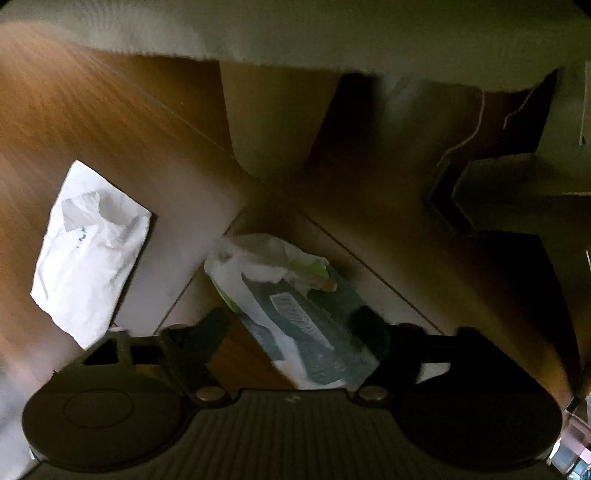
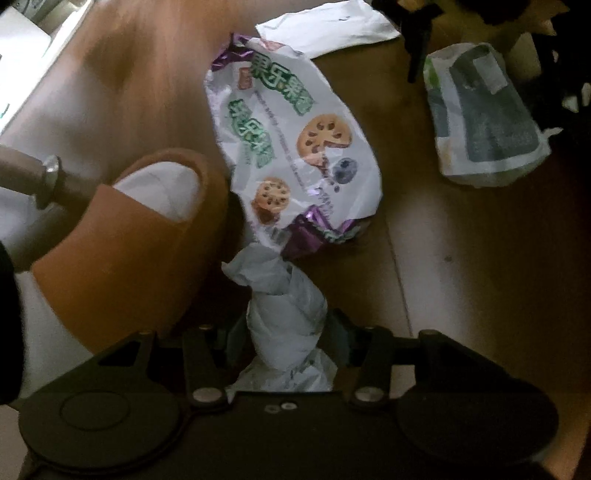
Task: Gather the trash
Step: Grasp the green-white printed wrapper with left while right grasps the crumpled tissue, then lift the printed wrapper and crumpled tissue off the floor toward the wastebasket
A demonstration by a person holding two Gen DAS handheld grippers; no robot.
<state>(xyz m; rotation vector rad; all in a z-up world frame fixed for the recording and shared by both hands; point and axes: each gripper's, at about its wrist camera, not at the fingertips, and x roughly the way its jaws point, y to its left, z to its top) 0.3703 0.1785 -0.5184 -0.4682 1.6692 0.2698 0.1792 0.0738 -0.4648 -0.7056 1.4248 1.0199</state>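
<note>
The left gripper (image 1: 297, 332) points down at a wooden floor (image 1: 110, 122), its fingers (image 1: 212, 332) standing on either side of a flattened green-and-white wrapper (image 1: 295, 306) that lies on the boards. The fingers are released: gaps show between the pads and the wrapper, so it lies between them without being pinched. To the left of it, apart from the gripper, a creased white sheet of paper (image 1: 92, 254) lies flat on the floor. Pale furniture edges fill the top of the left wrist view, too blurred to name.

The right gripper (image 2: 284, 332) also faces the floor (image 2: 461, 258). A twisted wad of white plastic (image 2: 288, 317) stands between its fingers (image 2: 345, 332); the pads sit close on both sides, but the dim picture does not show whether they press on it, so the grip cannot be told. Just beyond the wad lies a crumpled snack bag (image 2: 295, 147) printed with biscuits and green lettering, touching or nearly touching the wad's top. Beside both, on the left, a foot in a white sock and brown slipper (image 2: 140, 251) rests on the floor. Farther off, the green-and-white wrapper (image 2: 484, 118) and the white sheet (image 2: 328, 29) lie well apart from the right gripper.
</note>
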